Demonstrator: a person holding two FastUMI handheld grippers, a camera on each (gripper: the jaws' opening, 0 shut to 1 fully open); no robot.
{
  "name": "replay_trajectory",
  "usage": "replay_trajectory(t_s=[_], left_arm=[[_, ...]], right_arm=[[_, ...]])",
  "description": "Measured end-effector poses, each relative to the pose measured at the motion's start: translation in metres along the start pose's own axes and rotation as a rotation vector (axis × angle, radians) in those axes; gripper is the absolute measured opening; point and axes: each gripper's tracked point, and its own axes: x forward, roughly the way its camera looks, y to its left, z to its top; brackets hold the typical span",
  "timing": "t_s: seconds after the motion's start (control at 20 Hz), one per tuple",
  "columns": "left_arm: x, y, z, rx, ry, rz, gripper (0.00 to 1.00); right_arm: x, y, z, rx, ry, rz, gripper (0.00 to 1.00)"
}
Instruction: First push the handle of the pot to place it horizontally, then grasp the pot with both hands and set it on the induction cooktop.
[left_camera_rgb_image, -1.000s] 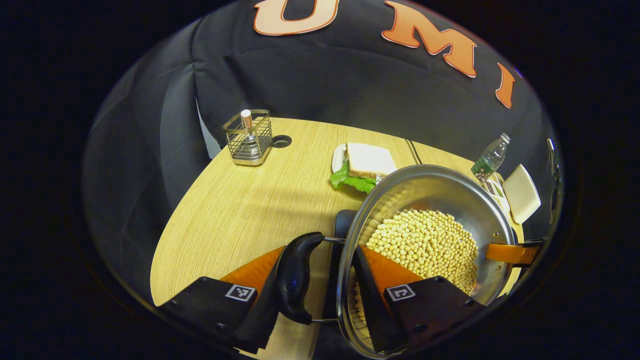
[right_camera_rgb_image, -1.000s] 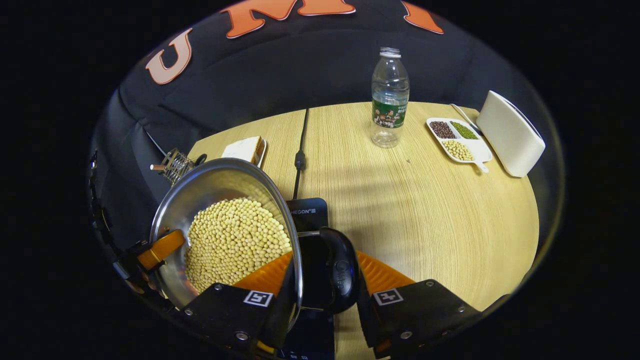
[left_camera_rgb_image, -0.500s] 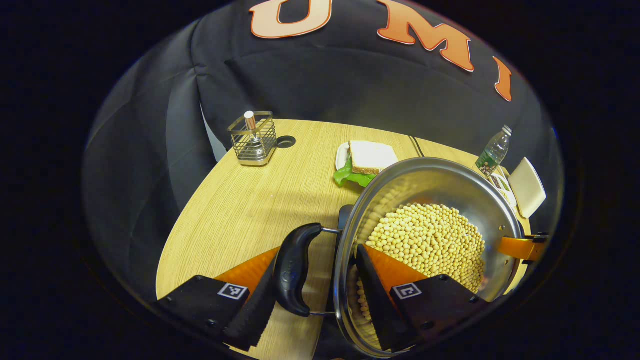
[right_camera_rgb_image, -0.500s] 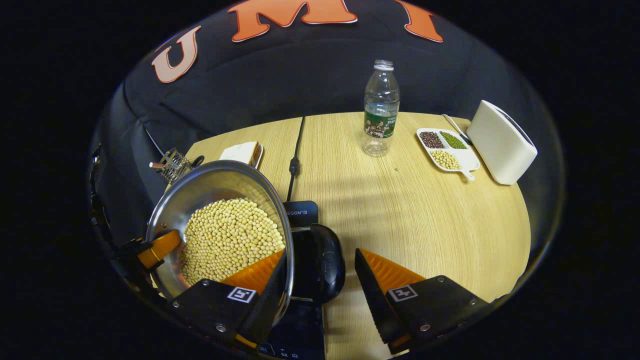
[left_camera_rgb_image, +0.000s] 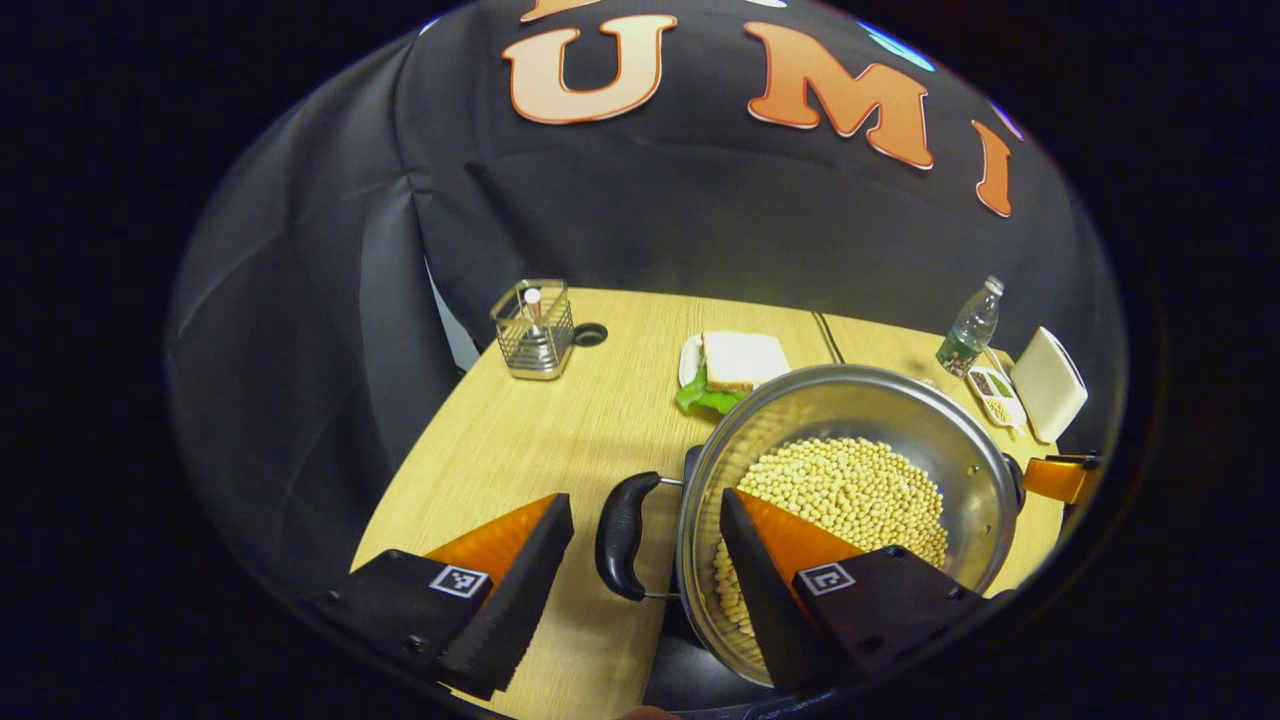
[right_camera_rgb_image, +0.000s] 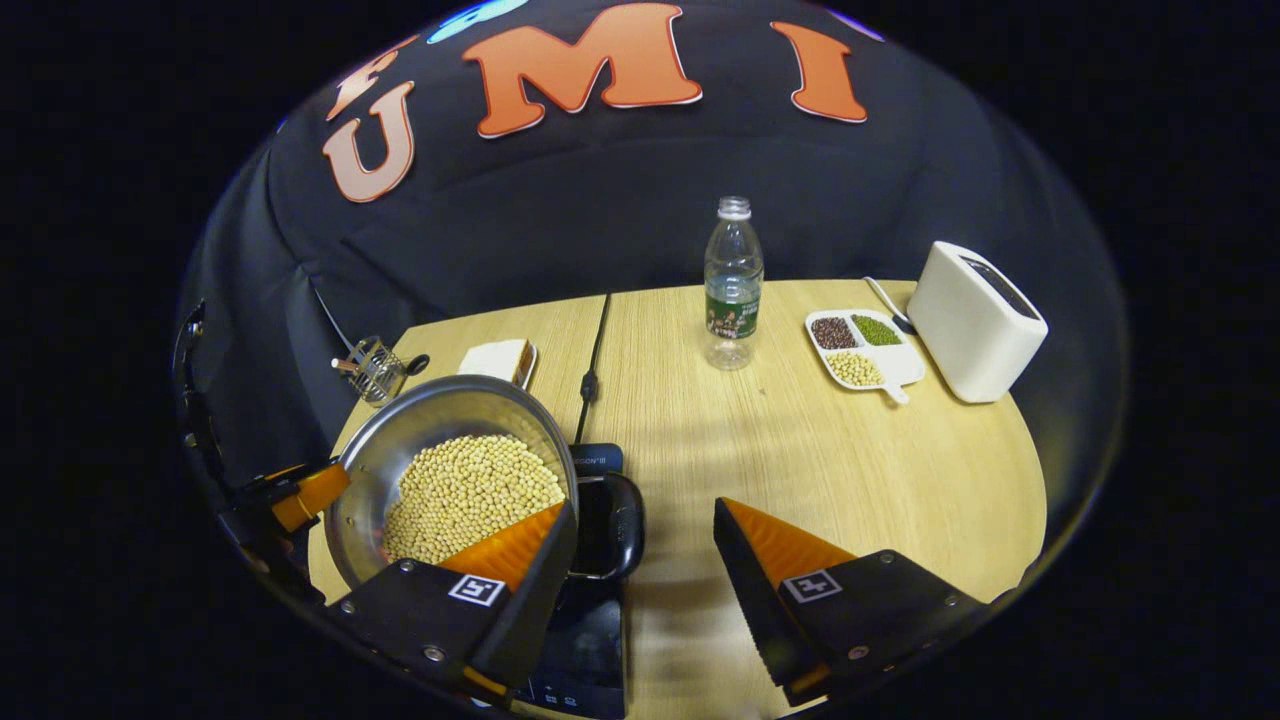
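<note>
A steel pot (left_camera_rgb_image: 850, 420) full of pale soybeans rests on the black induction cooktop (right_camera_rgb_image: 590, 650). In the left gripper view its black side handle (left_camera_rgb_image: 620, 535) lies flat between my fingers, touching neither. My left gripper (left_camera_rgb_image: 640, 590) is open, one finger over the beans, the other over the table. In the right gripper view the pot (right_camera_rgb_image: 440, 420) is at the lower left, its other black handle (right_camera_rgb_image: 615, 525) just ahead of the gap. My right gripper (right_camera_rgb_image: 645, 590) is open, one finger over the pot's rim. Each view shows the other gripper beyond the pot.
On the round wooden table (right_camera_rgb_image: 800, 450) stand a wire basket (left_camera_rgb_image: 535, 330), a sandwich on a plate (left_camera_rgb_image: 735, 365), a water bottle (right_camera_rgb_image: 733, 285), a divided dish of beans (right_camera_rgb_image: 860, 348) and a white toaster (right_camera_rgb_image: 975, 320). A black cable (right_camera_rgb_image: 595, 350) runs back from the cooktop.
Both grippers have let go of the pot's handles and drawn back and up. The pot, tilted and held a second ago, now sits level and smaller in both views.
</note>
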Motion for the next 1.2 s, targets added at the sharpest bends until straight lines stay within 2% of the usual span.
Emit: replay_trajectory(t_s=[0.25, 0.5, 0.6, 0.8, 1.1, 1.2], left_arm=[[-0.048, -0.014, 0.051, -0.019, -0.134, 0.038, 0.96], [-0.103, -0.040, 0.101, -0.179, -0.240, 0.002, 0.96], [-0.128, -0.044, 0.129, -0.197, -0.312, 0.007, 0.96], [-0.182, -0.049, 0.184, -0.215, -0.455, 0.007, 0.96], [-0.268, -0.059, 0.270, -0.188, -0.683, -0.039, 0.96], [-0.293, -0.069, 0.296, -0.198, -0.749, -0.081, 0.94]], right_arm=[[-0.024, -0.036, 0.039, -0.069, -0.145, -0.003, 0.87], [-0.065, -0.075, 0.076, -0.115, -0.280, -0.016, 0.90], [-0.097, -0.099, 0.099, -0.127, -0.353, -0.029, 0.93], [-0.176, -0.156, 0.145, -0.157, -0.514, -0.108, 0.93], [-0.285, -0.228, 0.204, -0.194, -0.744, -0.258, 0.94], [-0.321, -0.245, 0.223, -0.224, -0.811, -0.319, 0.94]])
